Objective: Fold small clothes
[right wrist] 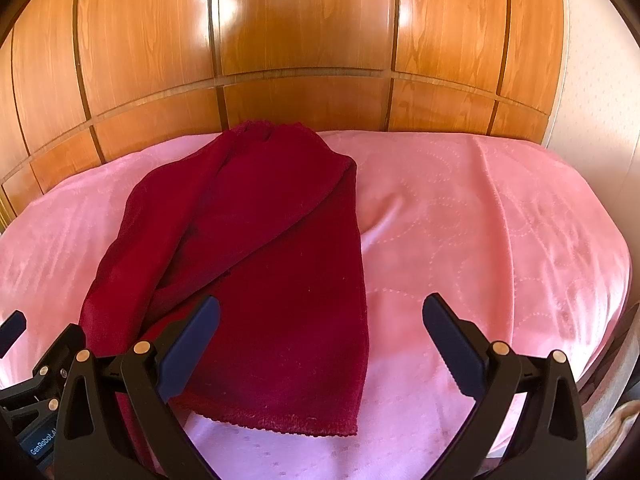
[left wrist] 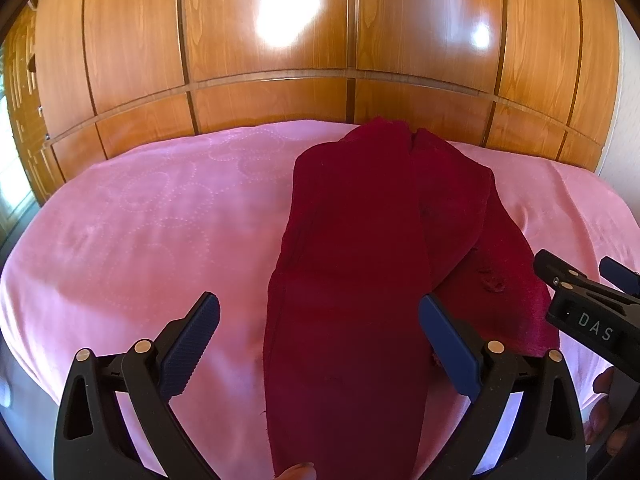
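Note:
A dark red garment (left wrist: 352,248) lies lengthwise on the pink bedspread (left wrist: 152,220), its two long halves overlapping. My left gripper (left wrist: 320,340) is open above its near end, one blue pad (left wrist: 192,344) over the spread and the other on the cloth. My right gripper (left wrist: 576,276) shows at the right edge of the left wrist view, beside the garment. In the right wrist view the garment (right wrist: 260,260) lies left of centre with its hem nearest. My right gripper (right wrist: 320,344) is open and empty above that hem. My left gripper (right wrist: 24,364) shows at the lower left.
A glossy wooden wardrobe (left wrist: 272,92) stands close behind the bed. The bedspread (right wrist: 500,240) spreads wide to the right of the garment. The bed edge drops off at the right (right wrist: 608,340). A fingertip (left wrist: 298,470) shows at the bottom of the left wrist view.

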Demonstrator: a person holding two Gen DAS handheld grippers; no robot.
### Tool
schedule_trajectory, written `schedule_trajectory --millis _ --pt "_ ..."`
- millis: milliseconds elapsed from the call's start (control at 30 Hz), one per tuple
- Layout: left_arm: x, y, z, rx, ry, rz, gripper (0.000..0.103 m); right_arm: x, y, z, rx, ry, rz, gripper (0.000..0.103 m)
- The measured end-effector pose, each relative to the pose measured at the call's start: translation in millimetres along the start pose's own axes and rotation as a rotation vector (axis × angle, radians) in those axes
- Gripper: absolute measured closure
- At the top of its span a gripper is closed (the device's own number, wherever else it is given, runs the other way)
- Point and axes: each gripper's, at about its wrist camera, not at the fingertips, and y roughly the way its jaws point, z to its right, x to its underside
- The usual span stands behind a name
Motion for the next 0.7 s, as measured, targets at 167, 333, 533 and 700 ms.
schedule_trajectory --millis 167,333,533,700 --pt "-1.2 -1.2 -2.2 0.004 -0.006 -0.001 0.004 1.6 -1.2 -0.8 -0.006 -0.005 -0.001 0.002" --pt "-1.1 -1.2 -1.6 0.010 -0.008 -0.003 0.004 2.6 -2.9 -2.6 -0.013 -0.006 0.002 0.002" --pt "-0.8 -0.9 -1.7 0.009 -0.006 -0.005 0.004 3.6 -3.0 -3.4 -0.019 -0.004 0.001 0.002" --pt "0.5 0.6 -1.3 0.005 -0.004 -0.010 0.004 4.8 -2.2 -2.2 -0.025 0.001 -0.003 0.002"
